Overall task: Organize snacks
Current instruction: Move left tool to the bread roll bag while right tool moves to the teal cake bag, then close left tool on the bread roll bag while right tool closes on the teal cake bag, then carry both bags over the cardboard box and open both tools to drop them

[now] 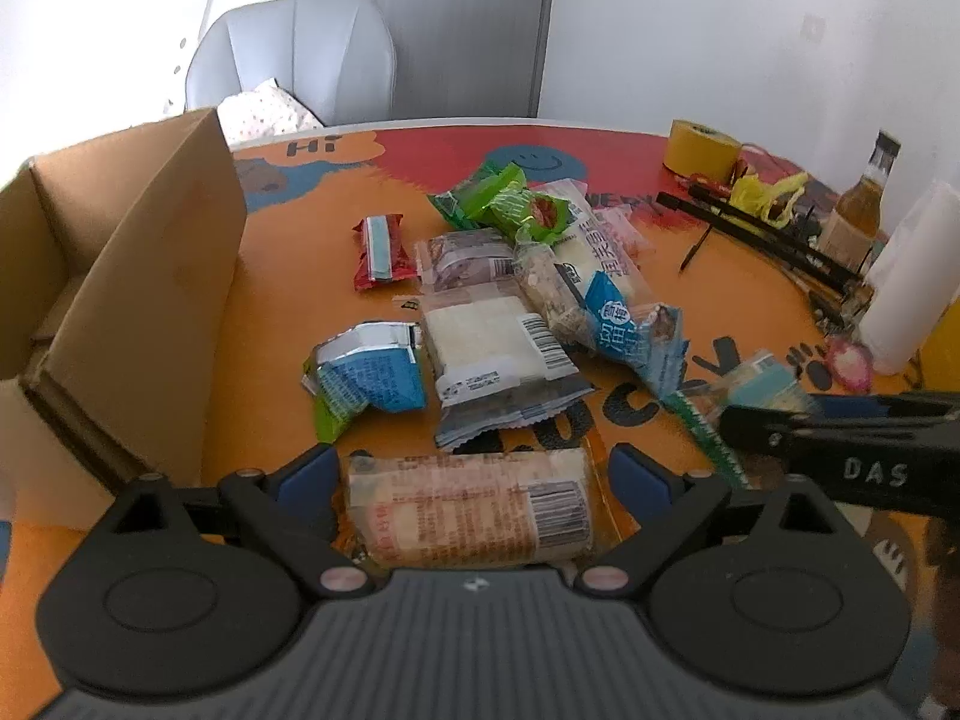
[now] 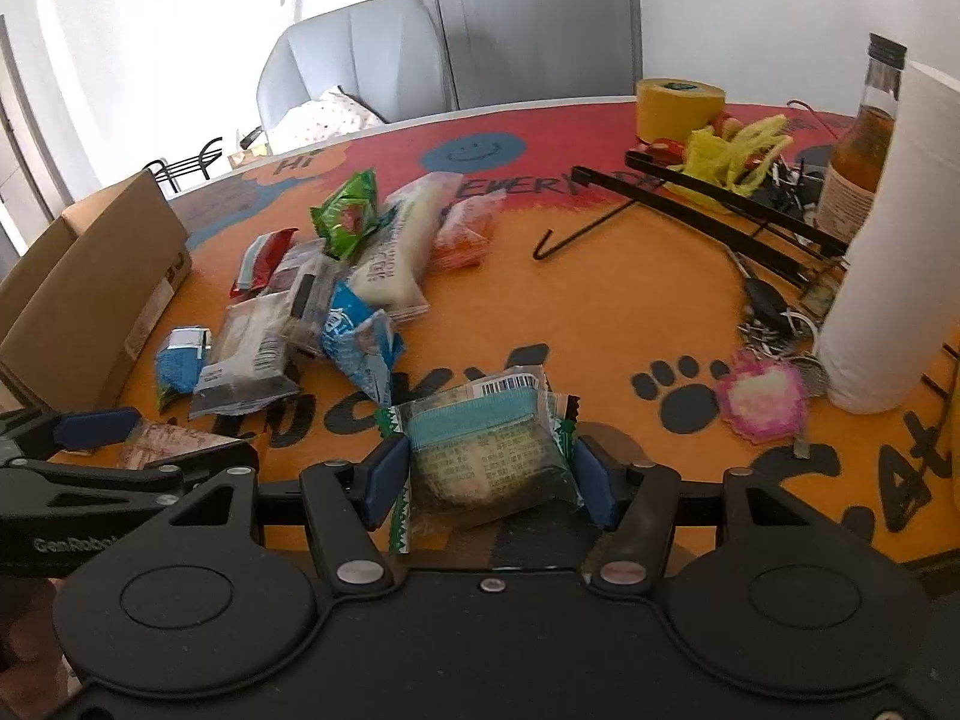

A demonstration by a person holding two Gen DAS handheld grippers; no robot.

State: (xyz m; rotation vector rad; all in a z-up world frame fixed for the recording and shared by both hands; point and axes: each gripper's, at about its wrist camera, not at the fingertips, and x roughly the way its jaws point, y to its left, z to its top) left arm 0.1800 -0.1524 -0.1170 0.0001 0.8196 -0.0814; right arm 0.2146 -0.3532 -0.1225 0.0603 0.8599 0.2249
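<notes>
On my mat (image 2: 600,300): "HI" at 11 o'clock by the smiley, "EVERY" in black on the red band at 12, big black letters near me half under snacks, maybe "LUCKY"; "at" at 4 o'clock by the paw prints. My right gripper (image 1: 864,450) reads "DAS" in left wrist view; my left gripper (image 2: 90,498) reads "GenRobot", cut off. Barcodes on the orange pack (image 1: 468,510), white pack (image 1: 492,342) & teal pack (image 2: 492,450); Chinese print on wrappers, too small to read.
</notes>
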